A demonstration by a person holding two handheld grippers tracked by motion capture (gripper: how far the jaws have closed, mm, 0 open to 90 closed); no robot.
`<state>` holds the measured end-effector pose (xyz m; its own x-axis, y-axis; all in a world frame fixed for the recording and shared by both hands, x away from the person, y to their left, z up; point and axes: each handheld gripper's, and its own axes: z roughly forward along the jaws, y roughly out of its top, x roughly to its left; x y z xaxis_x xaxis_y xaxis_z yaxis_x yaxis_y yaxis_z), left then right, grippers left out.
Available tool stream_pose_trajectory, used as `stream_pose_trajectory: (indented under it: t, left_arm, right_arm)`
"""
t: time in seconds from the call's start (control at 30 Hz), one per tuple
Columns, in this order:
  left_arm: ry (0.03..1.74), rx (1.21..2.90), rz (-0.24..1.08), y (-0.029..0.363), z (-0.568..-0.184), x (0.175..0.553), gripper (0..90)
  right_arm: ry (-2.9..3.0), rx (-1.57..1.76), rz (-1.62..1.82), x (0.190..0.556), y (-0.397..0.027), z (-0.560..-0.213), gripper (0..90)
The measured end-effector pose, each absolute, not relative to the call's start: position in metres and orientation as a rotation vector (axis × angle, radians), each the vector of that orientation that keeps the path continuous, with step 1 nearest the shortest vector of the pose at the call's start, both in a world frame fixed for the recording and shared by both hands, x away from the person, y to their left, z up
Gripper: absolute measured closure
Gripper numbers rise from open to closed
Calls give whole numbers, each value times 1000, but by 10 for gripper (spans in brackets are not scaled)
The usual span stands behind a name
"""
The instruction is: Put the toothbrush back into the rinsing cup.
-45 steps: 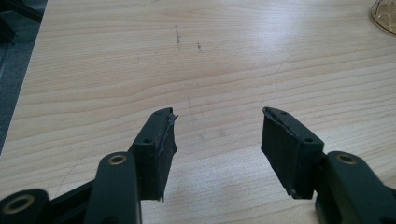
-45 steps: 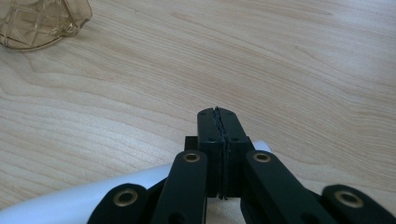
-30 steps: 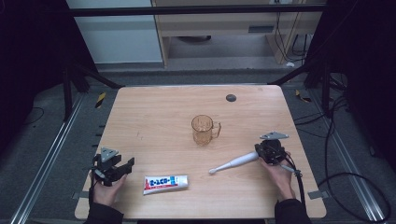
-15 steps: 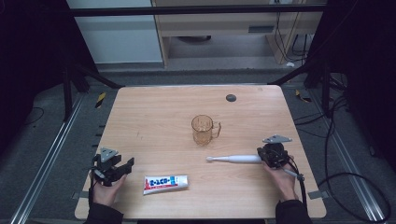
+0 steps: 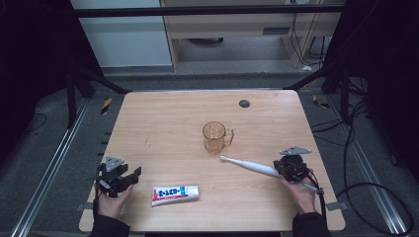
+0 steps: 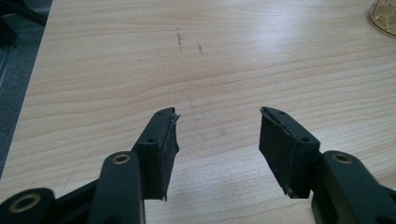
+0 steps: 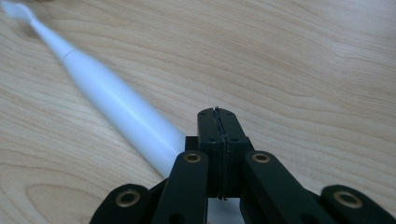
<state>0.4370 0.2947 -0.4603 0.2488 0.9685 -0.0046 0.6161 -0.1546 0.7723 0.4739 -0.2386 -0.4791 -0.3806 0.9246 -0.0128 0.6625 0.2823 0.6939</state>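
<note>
at the near edge of the surface [image 5: 148, 123], seen from the high view, a person's two hands each carry a gripper. left gripper [image 5: 123, 180] sits at the near left corner, held low over the wood; in the left gripper view its jaws stand well apart with bare wood between them and nothing touching the pads. just beside it, toward the middle of the near edge, a white toothpaste tube [image 5: 175, 193] with blue and red lettering lies flat, apart from the left gripper.

right gripper [image 5: 289, 168] is at the near right. in the right gripper view its jaws are pressed fully together, pad against pad. the white electric toothbrush [image 7: 112, 100] runs out from under the left side of the closed jaws; whether the jaws actually pinch its hidden end cannot be told from that view. in the high view the toothbrush [image 5: 249, 166] lies across the wood at a slant, handle end at the right gripper, brush head pointing left and away, ending just short of the cup.

farther in, near the middle of the surface, an amber transparent cup [image 5: 216, 137] with a handle stands upright, its handle to the right. its rim also enters the top right corner of the left gripper view.

farthest, near the back edge, a small dark round disc [image 5: 244, 103] lies on the wood, well apart from everything else.
</note>
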Motion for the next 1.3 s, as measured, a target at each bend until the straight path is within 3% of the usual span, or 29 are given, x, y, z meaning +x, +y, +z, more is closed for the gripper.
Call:
stream_pose_trajectory:
  t: [0.83, 1.3]
  left_arm:
    - [1443, 1861, 678, 294, -460, 437, 457]
    - [1434, 1876, 674, 293, -461, 439, 444]
  right_arm:
    - [2140, 1410, 865, 453, -243, -474, 900]
    - [2133, 1322, 928, 458, -239, -446, 775]
